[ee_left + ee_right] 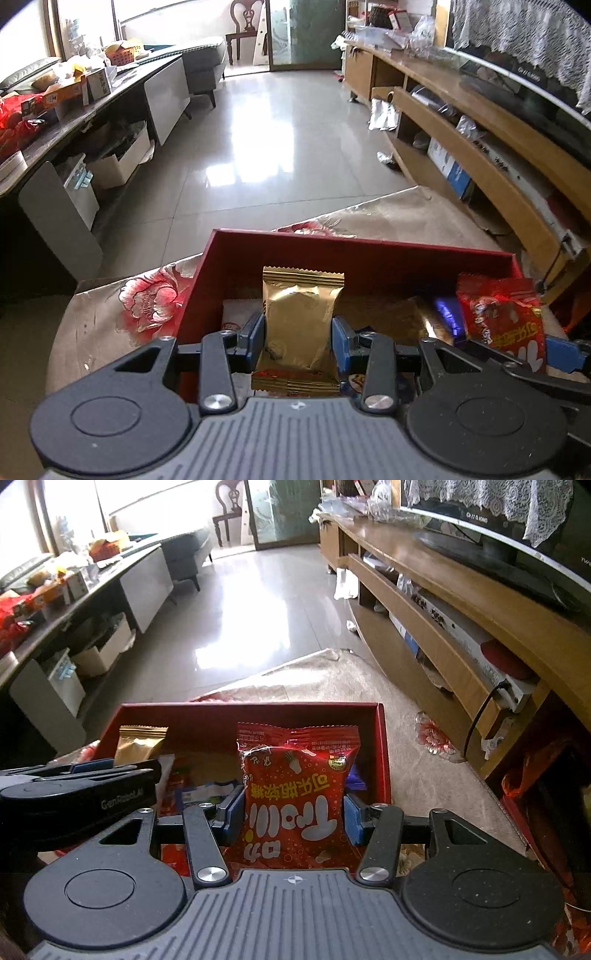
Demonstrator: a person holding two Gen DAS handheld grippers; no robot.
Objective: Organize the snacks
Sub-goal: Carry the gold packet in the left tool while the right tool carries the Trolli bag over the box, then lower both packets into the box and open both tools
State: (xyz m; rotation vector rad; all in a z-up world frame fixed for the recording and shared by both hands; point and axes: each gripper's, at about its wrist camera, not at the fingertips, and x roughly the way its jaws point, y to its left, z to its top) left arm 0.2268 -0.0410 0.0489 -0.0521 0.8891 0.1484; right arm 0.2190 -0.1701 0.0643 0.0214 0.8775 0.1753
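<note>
Grippers side by side over red box [369, 266]. Left gripper [298, 341] clamped on gold packet [301, 317], held upright above box's near-left part. Right gripper [293, 814] clamped on red packet [295, 794], above box's right side. Box on floral cloth [147, 299]; tiled floor [266, 140] beyond box.

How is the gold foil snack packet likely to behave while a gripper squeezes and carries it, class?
The gold packet looks puffy, so it probably dents under the left gripper. Its shiny foil may be slippery. It stands upright between the pads without sagging, so it is likely light for its size.
</note>
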